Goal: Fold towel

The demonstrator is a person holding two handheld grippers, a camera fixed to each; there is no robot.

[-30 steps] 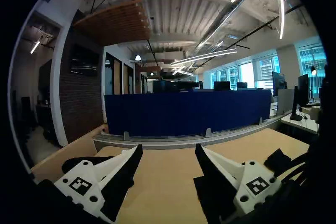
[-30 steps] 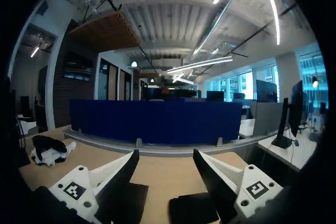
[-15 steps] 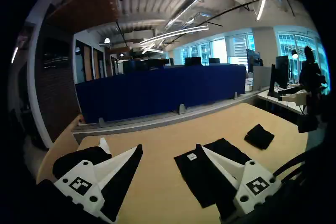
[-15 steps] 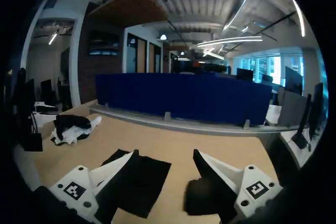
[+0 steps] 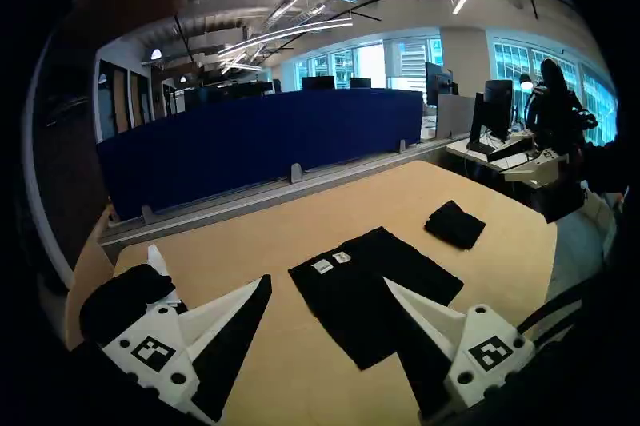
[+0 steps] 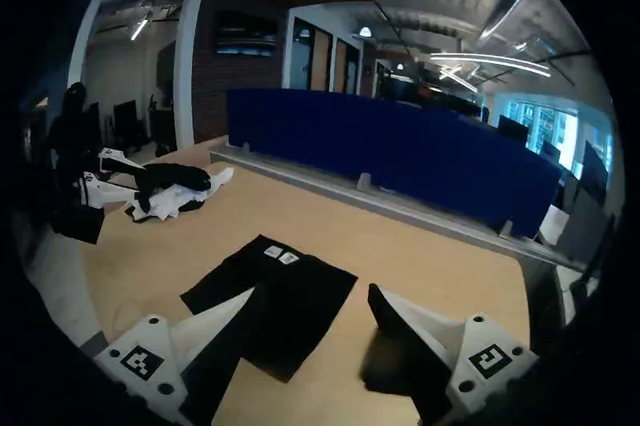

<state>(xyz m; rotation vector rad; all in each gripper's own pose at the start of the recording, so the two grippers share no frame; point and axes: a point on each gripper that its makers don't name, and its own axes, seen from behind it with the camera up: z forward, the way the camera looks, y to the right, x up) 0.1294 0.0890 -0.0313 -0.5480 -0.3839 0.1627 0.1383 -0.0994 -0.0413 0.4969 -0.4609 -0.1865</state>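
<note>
A black towel (image 5: 364,286) lies spread flat on the wooden table (image 5: 240,258), with small white tags near its far edge. My left gripper (image 5: 328,310) hovers open above the towel's near side, nothing between its fingers. In the right gripper view the same towel (image 6: 280,294) lies ahead and below. My right gripper (image 6: 316,322) is open over its near edge, and its left finger (image 6: 228,330) overlaps the cloth in the picture. Neither gripper touches the towel as far as I can tell.
A small folded black cloth (image 5: 454,224) lies right of the towel, dark beside my right finger (image 6: 384,354). A heap of black and white cloths (image 6: 172,186) sits at the table's left end. A blue partition (image 5: 264,142) lines the far edge. Desks with monitors (image 5: 492,106) stand beyond.
Both cameras have tipped downward and swung apart. The ceiling filled the views before; now the tabletop, the spread towel and the folded cloth show. Both grippers stay open.
</note>
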